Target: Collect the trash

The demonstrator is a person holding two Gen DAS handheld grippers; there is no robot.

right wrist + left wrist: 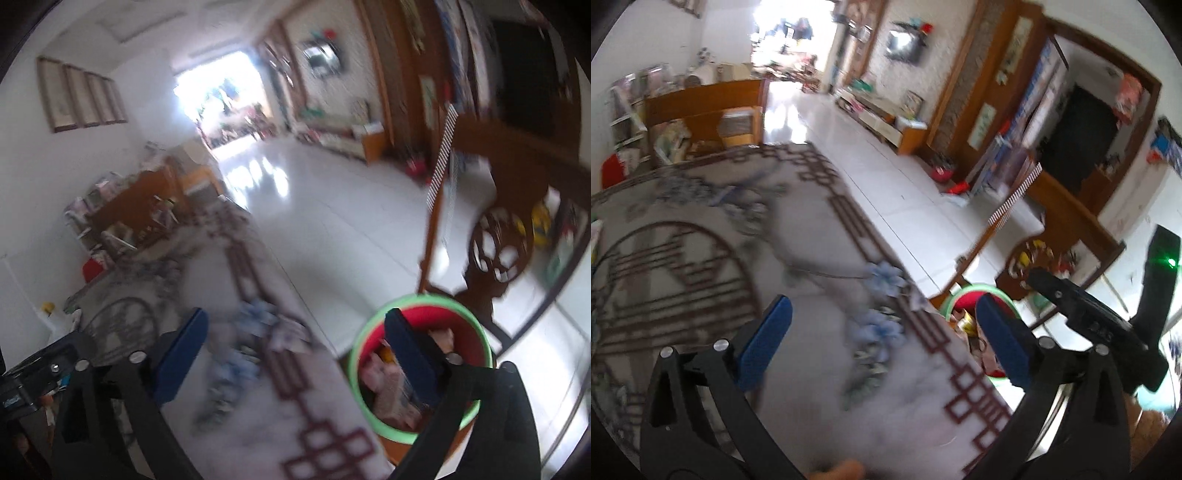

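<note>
Both grippers empty. Left gripper (pixel 882 339) fingers spread wide, nothing between them, hanging over the patterned worktop (pixel 812 387). Right gripper (pixel 295 354) same: fingers wide apart, no load, right finger (pixel 410 354) overlapping the bin mouth in its own view. No earlier picture, so only the present state. Trash sits in the bin (pixel 476 332), green rim, red inside, down on the floor just beside the worktop's right edge, near a carved wooden chair (pixel 495 243). Contents (pixel 380 402) look like crumpled pinkish wrappers or paper plus something yellow; too blurred to name. My read: light, soft, crushable stuff that deforms under the fingers, not fragile, possibly slick if it is plastic film. Pinch loose pieces across the bulkiest crumple, not a flat edge, or they will slide out. The bin itself looks like thin plastic, light, rim stiff enough to grip; take it at the rim's near side if it needs moving. No loose trash clearly visible on the worktop in either view; the motion blur hides small bits.
</note>
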